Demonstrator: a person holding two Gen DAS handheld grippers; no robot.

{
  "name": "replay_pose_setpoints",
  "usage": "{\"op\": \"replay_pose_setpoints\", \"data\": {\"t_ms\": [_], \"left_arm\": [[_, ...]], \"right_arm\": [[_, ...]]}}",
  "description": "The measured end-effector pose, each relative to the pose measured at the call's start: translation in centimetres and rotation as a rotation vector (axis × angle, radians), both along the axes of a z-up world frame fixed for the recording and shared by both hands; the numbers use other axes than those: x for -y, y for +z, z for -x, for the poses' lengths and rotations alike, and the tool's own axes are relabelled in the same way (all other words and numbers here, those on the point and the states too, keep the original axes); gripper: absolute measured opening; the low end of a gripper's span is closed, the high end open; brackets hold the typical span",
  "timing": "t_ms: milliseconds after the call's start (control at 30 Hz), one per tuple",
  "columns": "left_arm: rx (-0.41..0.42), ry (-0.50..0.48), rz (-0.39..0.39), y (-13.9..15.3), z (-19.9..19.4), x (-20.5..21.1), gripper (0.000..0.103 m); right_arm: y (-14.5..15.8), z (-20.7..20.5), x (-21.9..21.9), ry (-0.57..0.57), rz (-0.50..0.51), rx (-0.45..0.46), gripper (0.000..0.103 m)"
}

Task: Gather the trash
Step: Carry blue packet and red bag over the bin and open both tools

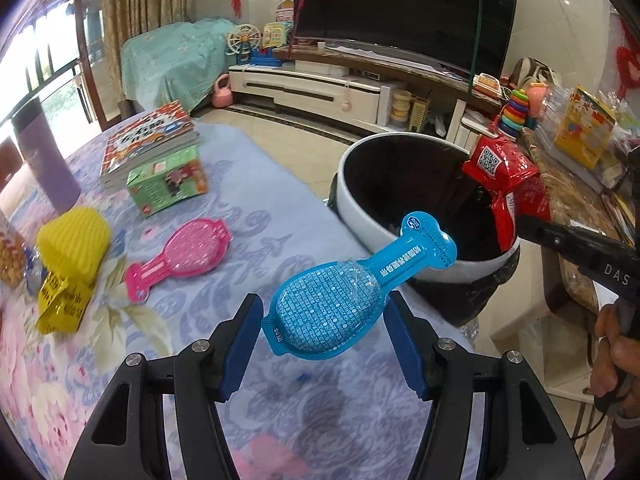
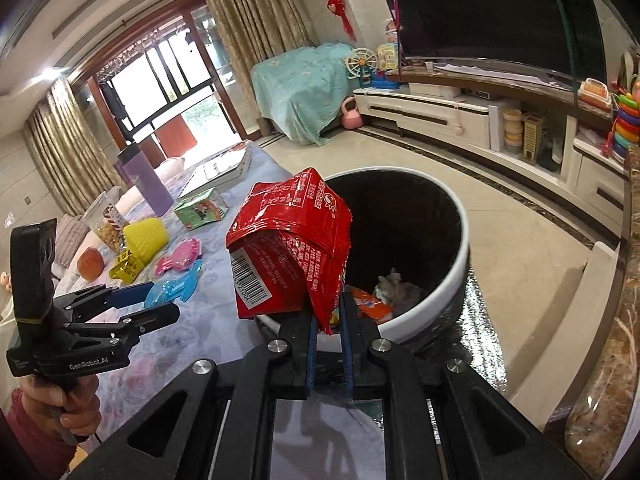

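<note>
My left gripper (image 1: pixel 324 320) is shut on a blue spoon-shaped packet (image 1: pixel 344 296) and holds it above the table near the bin's rim. It also shows in the right wrist view (image 2: pixel 156 296), with the blue packet (image 2: pixel 176 286) in it. My right gripper (image 2: pixel 329 332) is shut on a crumpled red snack bag (image 2: pixel 292 240) and holds it over the near rim of the white trash bin (image 2: pixel 456 280). The red bag (image 1: pixel 504 184) hangs at the bin's (image 1: pixel 360 204) right rim in the left wrist view. The bin has a black liner and holds some trash.
On the flowered tablecloth (image 1: pixel 256 400) lie a pink spoon-shaped packet (image 1: pixel 180 256), a yellow cup-shaped thing (image 1: pixel 74 240) with a yellow wrapper (image 1: pixel 60 304), a green box (image 1: pixel 168 184), books (image 1: pixel 152 136), a snack jar (image 2: pixel 106 224) and a purple bottle (image 2: pixel 146 182). A marble counter (image 2: pixel 616 360) stands right of the bin.
</note>
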State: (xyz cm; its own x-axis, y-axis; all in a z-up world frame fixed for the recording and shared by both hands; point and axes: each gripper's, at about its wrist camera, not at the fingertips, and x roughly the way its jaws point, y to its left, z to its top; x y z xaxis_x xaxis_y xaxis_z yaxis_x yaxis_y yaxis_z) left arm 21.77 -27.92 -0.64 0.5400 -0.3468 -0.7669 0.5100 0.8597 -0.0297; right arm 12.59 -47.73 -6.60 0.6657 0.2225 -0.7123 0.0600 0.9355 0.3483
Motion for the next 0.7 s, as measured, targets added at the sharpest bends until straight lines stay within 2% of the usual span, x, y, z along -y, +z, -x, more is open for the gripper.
{"op": "replay_pose_setpoints", "data": {"t_ms": [700], "left_arm": [[0.028, -0.053, -0.055, 0.3, -3.4, 5.9, 0.061]], "right_arm": [[-0.6, -1.4, 2.7, -0.016, 0.033, -0.04, 0.01]]}}
